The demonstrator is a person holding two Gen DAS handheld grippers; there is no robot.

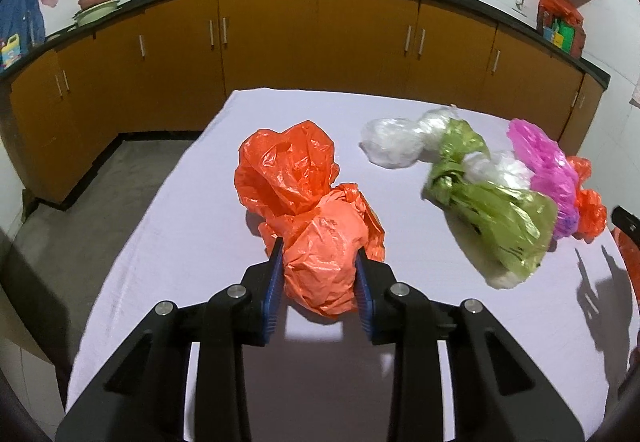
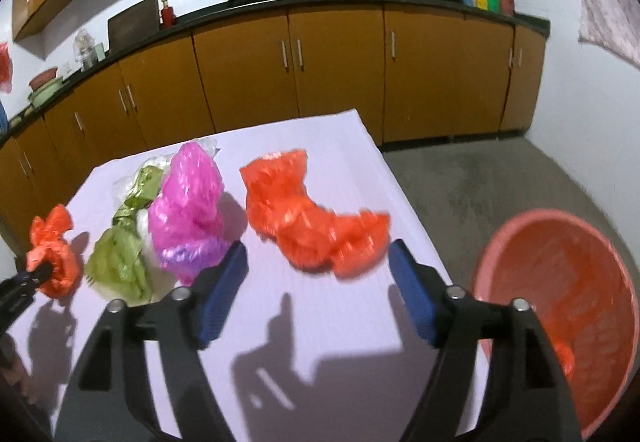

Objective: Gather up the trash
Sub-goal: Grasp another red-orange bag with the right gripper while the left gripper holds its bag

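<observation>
Crinkled orange plastic bag [image 1: 320, 258] clenched by left tool [image 1: 319, 256]; right tool [image 2: 316, 262] spread, empty.

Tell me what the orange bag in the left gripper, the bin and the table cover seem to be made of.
Orange bag: thin glossy plastic film, going by its sharp crinkles and sheen.
Bin: looks like rigid moulded plastic, salmon pink, with a smooth rim and ribbed inner wall.
Table cover: probably matte woven cloth, pale lilac; faint weave and soft creases, though blur leaves this uncertain.

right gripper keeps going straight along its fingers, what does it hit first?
Probably the crumpled orange bag lying on the table, just ahead of the open right gripper; depth is hard to judge.
</observation>
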